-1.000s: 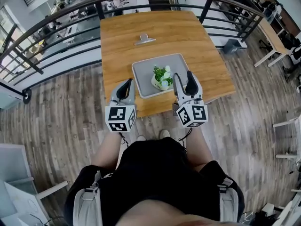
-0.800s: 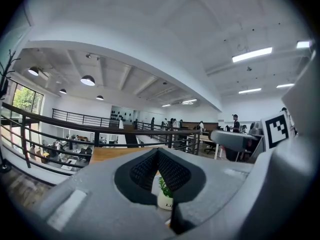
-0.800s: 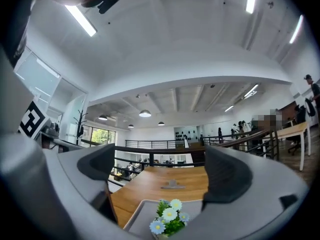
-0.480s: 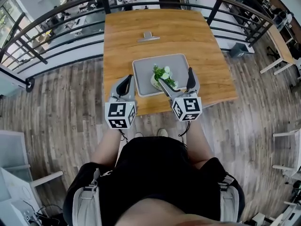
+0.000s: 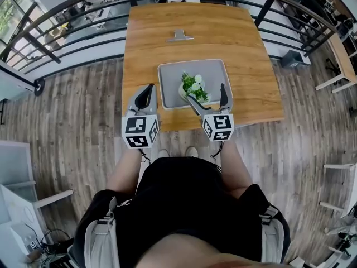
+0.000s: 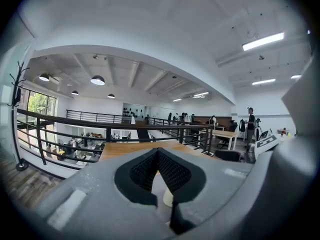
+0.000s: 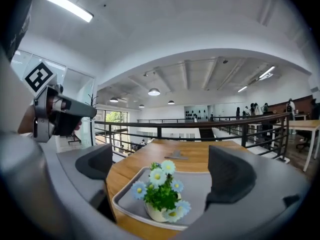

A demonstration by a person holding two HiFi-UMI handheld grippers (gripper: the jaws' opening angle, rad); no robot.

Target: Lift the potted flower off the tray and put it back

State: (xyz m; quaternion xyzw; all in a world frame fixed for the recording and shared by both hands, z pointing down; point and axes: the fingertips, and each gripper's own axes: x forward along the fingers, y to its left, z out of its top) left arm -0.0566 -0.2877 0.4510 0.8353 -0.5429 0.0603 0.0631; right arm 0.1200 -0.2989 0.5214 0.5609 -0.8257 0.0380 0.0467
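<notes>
The potted flower [image 5: 193,88] stands upright on the tray [image 5: 167,74], toward its near edge. It lies just ahead of the right gripper [image 5: 205,94], whose fingers are spread wide and line up on either side of it without touching. The left gripper [image 5: 146,94], its fingers pressed together, is farther away, beside the tray's left rim.

This is an open-plan office, seen from an upper gallery. A black metal railing [image 5: 56,24] edges the wood-plank floor [image 5: 72,121], and beyond it a lower level holds crowded desks [image 6: 75,149]. On the gallery stand a wooden table [image 5: 240,43] and, farther off, a long work table [image 6: 225,134] with a swivel chair [image 6: 227,155]. Round pendant lamps [image 6: 97,80] and strip lights [image 6: 262,40] light a white beamed ceiling. Tall windows [image 6: 35,106] fill 1 wall, and several people [image 6: 250,121] stand at the far end.
</notes>
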